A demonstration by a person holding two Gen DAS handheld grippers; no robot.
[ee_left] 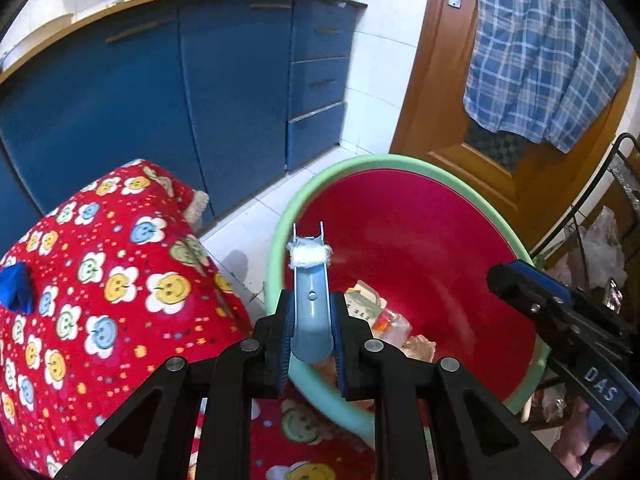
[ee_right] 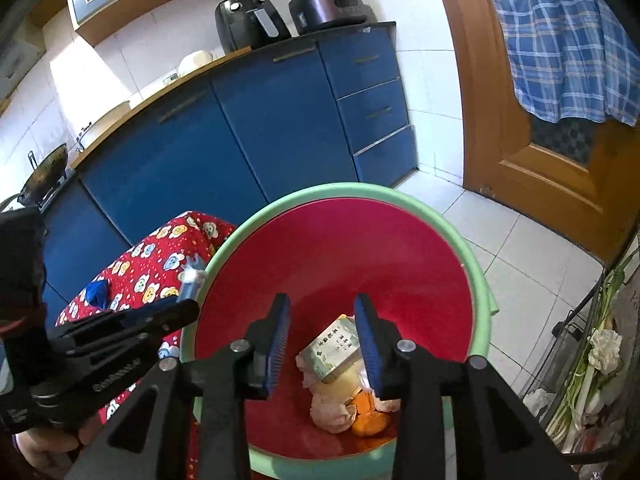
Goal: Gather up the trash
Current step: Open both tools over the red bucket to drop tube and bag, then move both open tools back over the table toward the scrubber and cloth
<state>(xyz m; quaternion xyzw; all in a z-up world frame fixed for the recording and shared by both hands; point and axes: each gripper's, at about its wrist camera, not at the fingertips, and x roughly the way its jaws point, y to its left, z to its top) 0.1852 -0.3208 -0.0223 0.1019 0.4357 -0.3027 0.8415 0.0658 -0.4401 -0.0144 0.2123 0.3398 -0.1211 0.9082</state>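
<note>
Left wrist view has one pale blue plastic piece (ee_left: 311, 304), curved like a shoehorn with a white fluffy wad (ee_left: 309, 256) across it near its far end, clamped at its near end between the two blue-padded fingers of the left gripper (ee_left: 311, 344), whose jaws stand narrow upon it; the piece sticks forward and up over the near rim of one round basin (ee_left: 280, 236), red inside with a pale green rim. In the basin's bottom lie several bits of trash: one small printed carton (ee_right: 330, 350), one orange peel (ee_right: 370, 424), pinkish crumpled scraps (ee_right: 328, 412) and a clear wrapper I cannot make out well. Right wrist view shows the right gripper (ee_right: 323, 348) hanging above that heap with its jaws wide and nothing between them, the carton seen through the gap below. Beside the basin, touching its left edge, stands one seat or stool under a red cloth with smiley flowers (ee_left: 100, 280); one blue crumpled scrap (ee_left: 16, 288) lies on it. Behind are blue kitchen cabinets (ee_right: 248, 128) with three drawers, one air fryer (ee_right: 250, 20) and one cooker (ee_right: 332, 8) on the counter, a wooden door (ee_right: 520, 152) hung with a blue checked cloth (ee_right: 568, 36), and a wire rack (ee_right: 580, 360) holding greens at the right
</note>
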